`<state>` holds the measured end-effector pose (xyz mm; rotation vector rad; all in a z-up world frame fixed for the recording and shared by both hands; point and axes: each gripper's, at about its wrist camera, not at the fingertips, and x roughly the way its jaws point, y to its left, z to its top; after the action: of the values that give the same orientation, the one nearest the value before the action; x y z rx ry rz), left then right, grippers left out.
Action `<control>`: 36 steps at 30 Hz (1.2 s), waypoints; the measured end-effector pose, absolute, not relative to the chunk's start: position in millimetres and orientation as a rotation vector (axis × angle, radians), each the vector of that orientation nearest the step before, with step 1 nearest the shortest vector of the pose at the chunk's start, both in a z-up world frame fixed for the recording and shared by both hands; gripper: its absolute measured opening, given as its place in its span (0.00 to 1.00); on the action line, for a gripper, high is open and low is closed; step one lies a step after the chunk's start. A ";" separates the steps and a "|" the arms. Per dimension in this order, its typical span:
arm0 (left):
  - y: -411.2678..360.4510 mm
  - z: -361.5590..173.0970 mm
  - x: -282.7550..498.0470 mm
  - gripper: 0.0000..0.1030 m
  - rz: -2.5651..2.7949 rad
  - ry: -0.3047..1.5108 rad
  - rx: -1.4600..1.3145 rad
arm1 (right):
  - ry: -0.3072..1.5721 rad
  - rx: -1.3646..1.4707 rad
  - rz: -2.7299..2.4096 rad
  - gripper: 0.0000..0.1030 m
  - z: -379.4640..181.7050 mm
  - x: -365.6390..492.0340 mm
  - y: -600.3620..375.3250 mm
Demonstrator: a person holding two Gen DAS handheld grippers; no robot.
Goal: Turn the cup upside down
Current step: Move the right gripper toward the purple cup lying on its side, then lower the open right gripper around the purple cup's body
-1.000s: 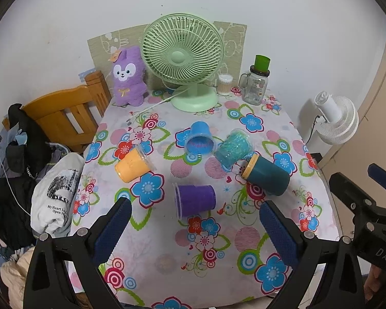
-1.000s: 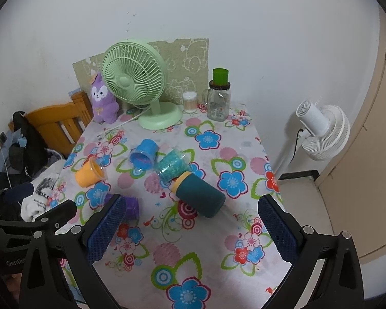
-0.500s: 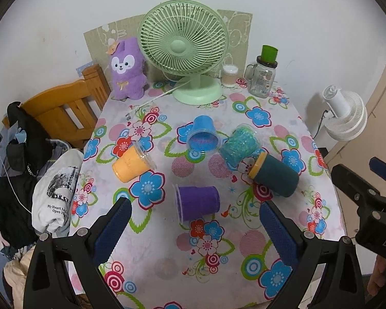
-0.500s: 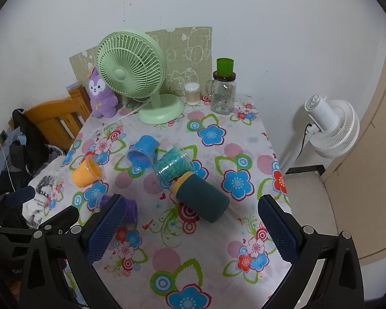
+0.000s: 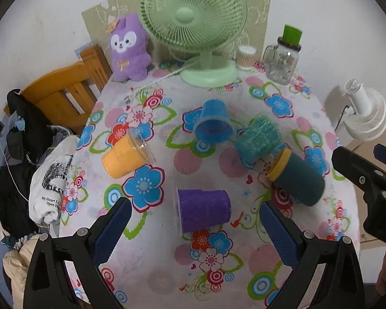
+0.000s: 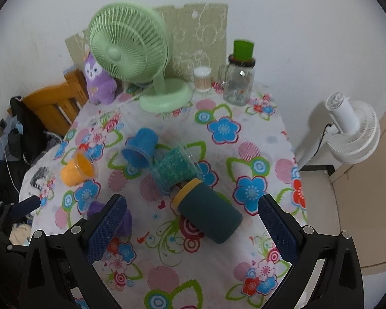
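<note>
Several cups lie on their sides on the flowered tablecloth (image 5: 151, 278): a purple cup (image 5: 203, 212), an orange cup (image 5: 123, 158), a blue cup (image 5: 213, 126), a clear teal cup (image 5: 260, 139) and a dark teal cup with a yellow rim (image 5: 296, 180). My left gripper (image 5: 193, 229) is open and empty, above the table, with the purple cup between its fingers. My right gripper (image 6: 193, 226) is open and empty, with the dark teal cup (image 6: 208, 213) between its fingers. The purple cup (image 6: 126, 221) is partly hidden behind the right gripper's left finger.
A green desk fan (image 5: 193, 25), a purple plush toy (image 5: 128, 49), a small jar (image 5: 245, 56) and a glass mug with a green lid (image 5: 283, 59) stand at the back. A wooden chair with clothes (image 5: 51, 97) is at the left, a white fan (image 5: 365, 113) at the right.
Both grippers have moved forward and lower toward the table; the cups look larger and nearer. Both stay open. No cup has moved.
</note>
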<state>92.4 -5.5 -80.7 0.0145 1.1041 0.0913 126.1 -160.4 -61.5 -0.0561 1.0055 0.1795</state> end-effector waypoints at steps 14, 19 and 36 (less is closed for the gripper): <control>-8.2 -153.5 112.9 0.98 0.144 1.231 0.015 | 1.144 -0.072 0.220 1.00 -125.1 149.7 -158.2; -3.6 -166.4 115.6 0.98 0.160 1.247 0.002 | 1.158 -0.104 0.231 1.00 -136.3 151.9 -152.4; -1.8 -176.5 110.0 0.77 0.146 1.224 -0.090 | 1.173 -0.177 0.280 1.00 -147.0 151.2 -134.9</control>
<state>110.0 -1.8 -176.5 -0.0901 1.2236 0.1464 151.2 -134.9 -147.0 -0.1772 1.1726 0.2799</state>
